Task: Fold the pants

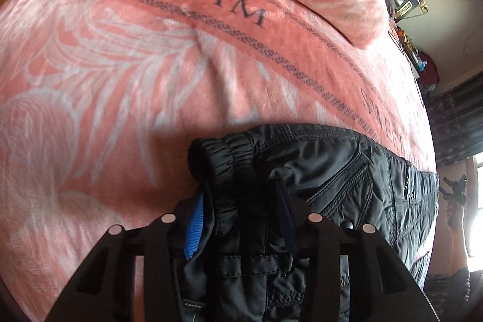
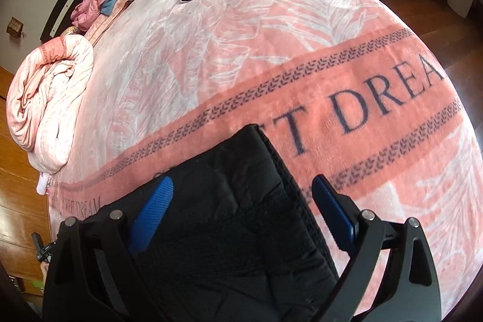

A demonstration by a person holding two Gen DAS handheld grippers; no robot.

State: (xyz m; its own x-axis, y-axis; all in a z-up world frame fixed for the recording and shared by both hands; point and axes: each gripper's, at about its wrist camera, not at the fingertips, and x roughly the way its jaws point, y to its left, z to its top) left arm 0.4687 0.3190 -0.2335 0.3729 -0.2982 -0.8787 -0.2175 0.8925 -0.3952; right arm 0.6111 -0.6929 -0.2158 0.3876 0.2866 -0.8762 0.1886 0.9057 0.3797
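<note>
My left gripper (image 1: 241,216) is clamped on a bunched fold of the black pants (image 1: 347,168) just below their elastic waistband, its blue pads (image 1: 193,231) pressed into the cloth. My right gripper (image 2: 241,207) hangs wide open over another part of the pants, its blue pads on either side of the fabric, apart from it. The pants lie on the bed's pink blanket (image 2: 241,50), across its lettered stripe, with a rolled pink quilt (image 2: 48,98) at the far edge.
</note>
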